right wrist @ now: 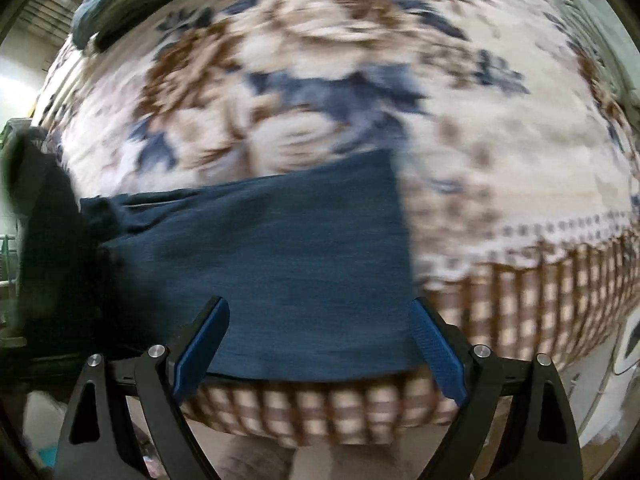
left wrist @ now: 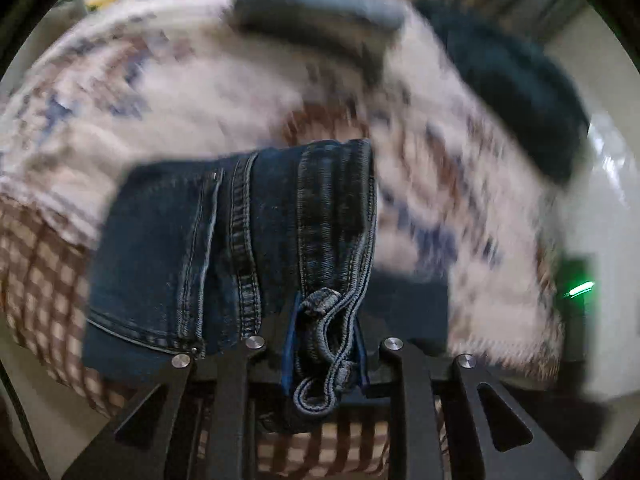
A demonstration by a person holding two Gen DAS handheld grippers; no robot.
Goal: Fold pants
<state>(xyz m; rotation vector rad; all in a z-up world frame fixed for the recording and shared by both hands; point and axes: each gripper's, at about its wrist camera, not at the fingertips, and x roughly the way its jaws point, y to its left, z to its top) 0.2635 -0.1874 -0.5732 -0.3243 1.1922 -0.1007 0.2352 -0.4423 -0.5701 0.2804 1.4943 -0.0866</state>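
Room: mostly blurred; pale walls and what looks like a slatted or corrugated panel at 1 o'clock in the left wrist view; a green light (left wrist: 580,290) glows at 3 o'clock there. Nothing more can be made out.
Bedspread (right wrist: 500,152): a large soft cover, cream with brown and blue flowers and a brown checked border at the near edge; it gives under cloth, so folds will not press crisp on it.
Other clothes: a grey-blue folded piece (left wrist: 316,12) at 12 o'clock and a darker bundle (left wrist: 516,92) at 2 o'clock in the left view, well apart from the work.
Pants (left wrist: 192,248): dark blue jeans, partly lifted at the waistband, the rest lying flat near the checked border, at 6 to 9 o'clock in the right view.
Handling, as I judge it: thick denim, heavy for cloth, limp but with stiff seams; not slippery, not fragile. It will sag and swing when lifted by one corner.
Where to hold: the doubled waistband or a hem, where the layers are thick and a pinch bites.
Left gripper (left wrist: 324,356): narrow, clamped on the bunched waistband with its belt loop.
Right gripper (right wrist: 320,344): spread wide over the flat denim, gripping nothing.
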